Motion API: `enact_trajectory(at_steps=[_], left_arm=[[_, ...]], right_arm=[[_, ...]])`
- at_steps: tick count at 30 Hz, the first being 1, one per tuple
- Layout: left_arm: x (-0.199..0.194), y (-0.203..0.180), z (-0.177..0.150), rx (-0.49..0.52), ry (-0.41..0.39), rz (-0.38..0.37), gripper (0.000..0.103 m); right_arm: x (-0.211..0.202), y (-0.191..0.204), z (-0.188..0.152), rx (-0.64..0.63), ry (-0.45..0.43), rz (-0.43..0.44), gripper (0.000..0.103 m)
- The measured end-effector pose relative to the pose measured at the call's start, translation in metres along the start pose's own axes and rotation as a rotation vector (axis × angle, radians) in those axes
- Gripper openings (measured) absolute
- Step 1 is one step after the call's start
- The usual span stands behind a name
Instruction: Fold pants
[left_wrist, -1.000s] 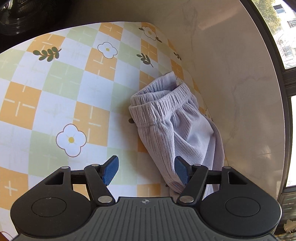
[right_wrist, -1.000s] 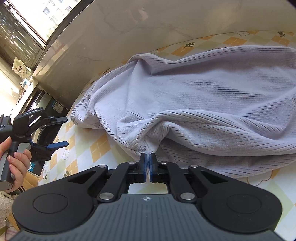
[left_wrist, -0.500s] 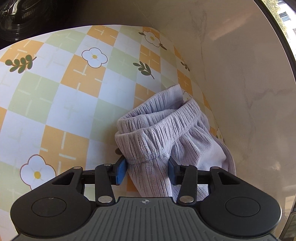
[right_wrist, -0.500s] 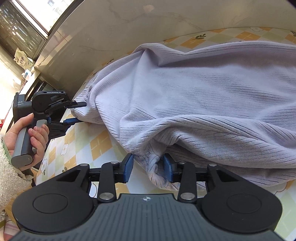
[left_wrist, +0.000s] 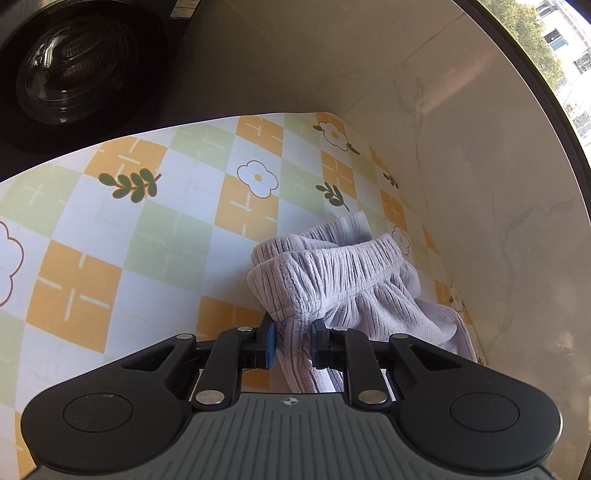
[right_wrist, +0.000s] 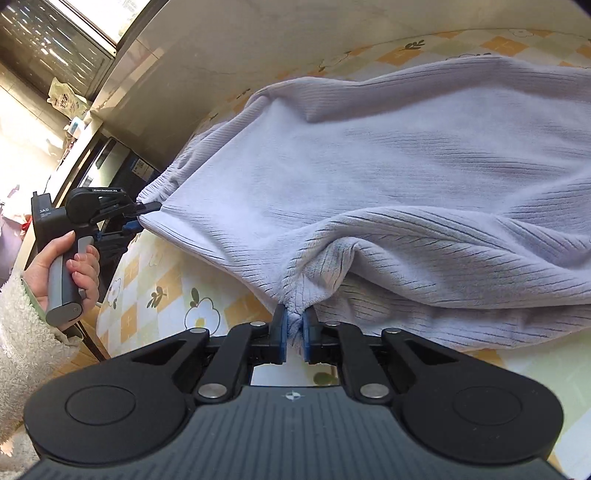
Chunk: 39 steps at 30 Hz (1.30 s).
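The left gripper (left_wrist: 292, 345), whose jaws have just been closing, is clamped on the waistband corner of the lavender pants (right_wrist: 406, 177); the right gripper (right_wrist: 294, 334), also just closing, pinches their near edge further along. The pants lie lengthwise on the checked tablecloth (left_wrist: 147, 229) along the wall, running rightward from the waistband. The leg ends are cut off from view.

Left gripper (left_wrist: 291, 345) and right gripper (right_wrist: 294, 336): matching build — black linkage arms with silver pivot screws, blue pads (right_wrist: 281, 332), a ribbed grey housing bearing a small crosshair mark, round black caps at each side. Handle of the left unit: grey grip under a black head with white lettering. Person's sleeve (right_wrist: 16, 328) — white, fluffy fleece, pale green cuff lining.
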<state>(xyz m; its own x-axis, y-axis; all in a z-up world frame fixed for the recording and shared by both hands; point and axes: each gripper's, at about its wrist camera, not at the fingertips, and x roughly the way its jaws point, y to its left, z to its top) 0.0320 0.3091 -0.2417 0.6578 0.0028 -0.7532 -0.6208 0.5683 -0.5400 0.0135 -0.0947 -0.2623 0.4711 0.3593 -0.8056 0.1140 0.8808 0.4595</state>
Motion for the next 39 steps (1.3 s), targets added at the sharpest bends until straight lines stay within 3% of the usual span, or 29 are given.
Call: enact_trajectory(at_steps=[4,8,9,17,20,23,25,28,36,39], left_arm=[[-0.008,0.028,-0.012,-0.033,0.007,0.022,0.024],[-0.021,0.032,-0.012,-0.015,0.013,0.051,0.053],[-0.027,0.032,-0.010,-0.007,0.012,0.056,0.054],[-0.075,0.003,0.009,0.134,-0.098,-0.023,0.053],[-0.064,-0.020,0.024,0.202,-0.073,-0.087,0.052],[-0.040,-0.039,0.042,0.254,-0.020,-0.134,0.049],[-0.018,-0.049,0.053,0.263,0.002,-0.124,0.040],[0.018,-0.060,0.071,0.251,0.053,-0.108,0.036],[0.070,-0.075,0.080,0.318,0.164,-0.064,0.036],[0.079,-0.081,0.074,0.372,0.206,-0.059,0.041]], right_arm=[[-0.003,-0.001,-0.002,-0.001,0.048,-0.011,0.012],[-0.028,-0.009,0.004,0.031,0.006,-0.034,0.035],[-0.035,-0.011,0.006,0.034,-0.007,-0.038,0.036],[-0.091,-0.004,0.046,-0.078,-0.234,-0.175,0.041],[-0.085,0.002,0.072,-0.145,-0.285,-0.245,0.049],[-0.062,0.002,0.094,-0.193,-0.330,-0.301,0.051],[-0.044,-0.006,0.104,-0.178,-0.346,-0.323,0.051],[-0.022,-0.023,0.111,-0.149,-0.347,-0.358,0.051],[-0.004,-0.058,0.106,-0.048,-0.304,-0.352,0.051],[-0.003,-0.067,0.105,-0.017,-0.299,-0.355,0.051]])
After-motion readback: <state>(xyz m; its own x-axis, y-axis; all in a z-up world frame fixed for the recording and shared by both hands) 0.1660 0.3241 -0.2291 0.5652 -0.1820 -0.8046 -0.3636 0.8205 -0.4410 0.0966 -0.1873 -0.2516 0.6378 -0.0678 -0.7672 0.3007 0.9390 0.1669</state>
